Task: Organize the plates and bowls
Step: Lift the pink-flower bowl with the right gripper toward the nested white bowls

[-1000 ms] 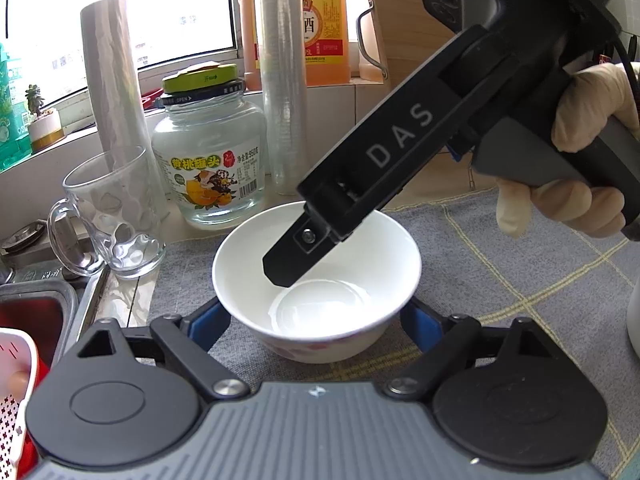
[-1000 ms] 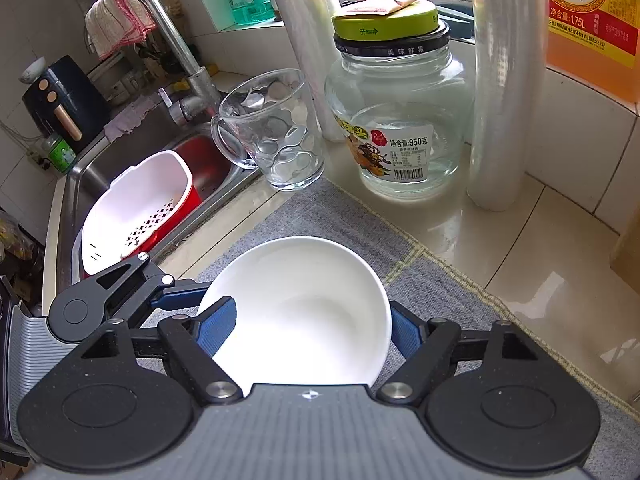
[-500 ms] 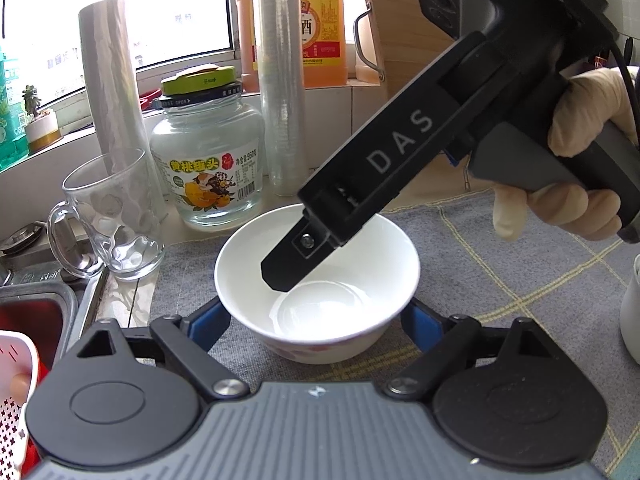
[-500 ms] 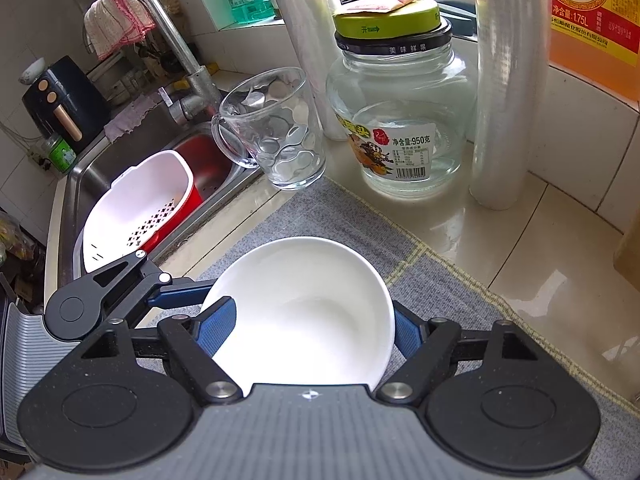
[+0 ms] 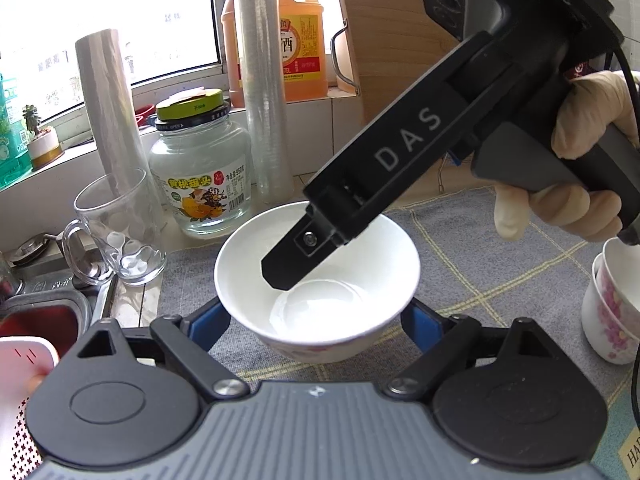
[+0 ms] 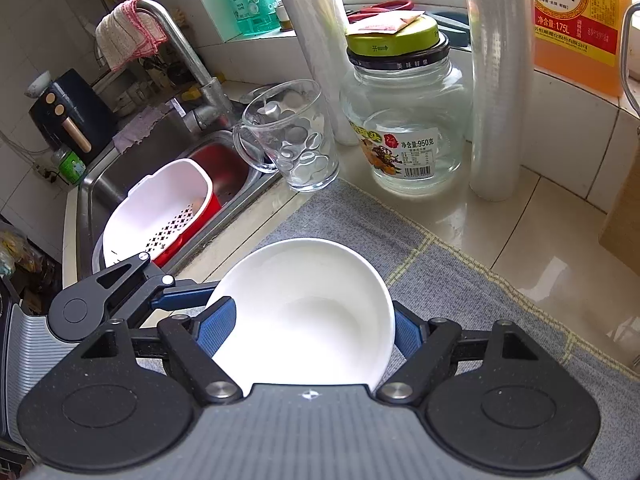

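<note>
both grippers rose slightly with the white bowl [image 5: 316, 280]; left gripper [image 5: 316, 322] and right gripper [image 6: 308, 334] each pinch its sides so i share the load.

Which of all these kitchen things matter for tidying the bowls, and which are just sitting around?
Part of the job:
white bowl
stacked floral bowls
left gripper
right gripper

Just lying about:
glass mug
glass jar
colander
orange bottle
</note>
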### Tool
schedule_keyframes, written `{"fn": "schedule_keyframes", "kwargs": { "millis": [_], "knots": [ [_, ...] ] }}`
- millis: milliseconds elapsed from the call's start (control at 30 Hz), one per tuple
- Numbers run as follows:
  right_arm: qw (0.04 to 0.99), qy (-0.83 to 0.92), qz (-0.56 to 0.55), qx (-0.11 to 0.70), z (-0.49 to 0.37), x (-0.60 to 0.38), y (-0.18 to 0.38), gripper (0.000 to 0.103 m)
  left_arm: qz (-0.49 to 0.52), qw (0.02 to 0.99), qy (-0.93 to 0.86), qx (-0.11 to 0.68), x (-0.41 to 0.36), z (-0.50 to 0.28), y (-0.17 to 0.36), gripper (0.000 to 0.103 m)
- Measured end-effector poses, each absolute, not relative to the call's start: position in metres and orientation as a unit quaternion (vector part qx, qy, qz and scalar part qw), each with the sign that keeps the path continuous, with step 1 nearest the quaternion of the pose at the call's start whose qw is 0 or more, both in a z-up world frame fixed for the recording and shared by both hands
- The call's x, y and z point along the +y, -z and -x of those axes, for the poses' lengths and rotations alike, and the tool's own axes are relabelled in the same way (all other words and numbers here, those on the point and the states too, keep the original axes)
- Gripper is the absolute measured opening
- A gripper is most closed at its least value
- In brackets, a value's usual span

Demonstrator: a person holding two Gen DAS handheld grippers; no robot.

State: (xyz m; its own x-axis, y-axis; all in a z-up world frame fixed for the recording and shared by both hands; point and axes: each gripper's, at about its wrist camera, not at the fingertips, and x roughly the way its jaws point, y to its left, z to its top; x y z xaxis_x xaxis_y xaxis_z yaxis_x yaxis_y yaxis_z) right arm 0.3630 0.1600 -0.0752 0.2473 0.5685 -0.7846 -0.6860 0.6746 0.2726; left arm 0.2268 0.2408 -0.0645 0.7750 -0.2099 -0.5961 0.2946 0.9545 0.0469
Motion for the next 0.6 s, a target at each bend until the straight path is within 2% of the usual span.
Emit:
{"fn": "schedule_keyframes", "kwargs": {
  "millis": [600],
  "knots": [
    [0.800,-0.393,0.050,0.451,-0.291,0.123,0.046,0.086,-0.081,0.935,0.166,0.304,0.215,-0.171,0.034,0.091]
  ]
}}
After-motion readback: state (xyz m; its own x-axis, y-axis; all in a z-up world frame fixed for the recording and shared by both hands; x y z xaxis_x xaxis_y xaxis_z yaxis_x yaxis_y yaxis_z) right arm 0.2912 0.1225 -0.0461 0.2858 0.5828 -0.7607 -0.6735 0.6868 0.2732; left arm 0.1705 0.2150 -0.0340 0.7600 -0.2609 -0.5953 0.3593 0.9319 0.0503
